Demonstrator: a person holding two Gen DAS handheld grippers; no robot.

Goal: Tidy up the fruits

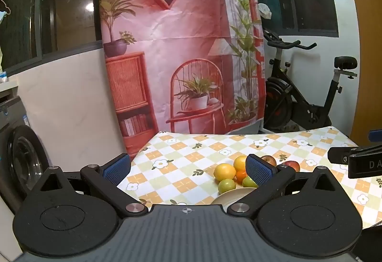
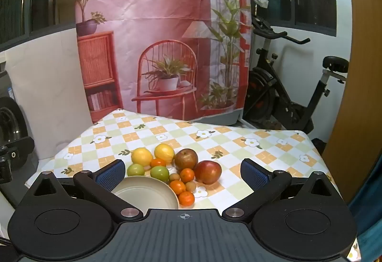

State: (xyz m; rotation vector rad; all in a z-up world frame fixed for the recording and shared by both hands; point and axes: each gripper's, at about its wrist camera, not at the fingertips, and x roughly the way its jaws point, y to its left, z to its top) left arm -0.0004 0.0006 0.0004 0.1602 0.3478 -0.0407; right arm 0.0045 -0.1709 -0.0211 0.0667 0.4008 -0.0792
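Both claws are spread wide and hold nothing: right gripper (image 2: 182,172) has its blue pads either side of the fruit pile, left gripper (image 1: 188,170) hangs over the tablecloth's (image 2: 238,128) near-left part w/ fruit at its 2 o'clock. No fruit is in the beige bowl (image 2: 133,186) yet, so sorting looks unstarted, by my read. From the right wrist view the bowl sits at 6 o'clock of the pile; two lemons (image 2: 141,156) at 11, two green fruits (image 2: 159,173) touching the bowl's far rim, two red apples (image 2: 208,171) at 1–2 o'clock, four mandarins (image 2: 177,186) and small brownish fruits (image 2: 191,186) (type unclear) btwn apples and bowl. Best first pick, prob: the nearest mandarin (image 2: 186,198) just beside the bowl's right rim, since it's isolated on its near side; come straight down, pads on its left/right flanks, close gently bc skin is soft, lift clear over the rim. Fruits touch each other, so a slanted approach could nudge the round ones rolling; the big apple (image 2: 208,171) may need nearly full jaw width. Around: printed backdrop (image 2: 162,35) at 12 o'clock, exercise bike (image 2: 286,95) at 2, washing machine (image 1: 21,161) at 9 in the left view. Nothing stands on the cloth btwn claws and pile; only the bowl rim is in the way.
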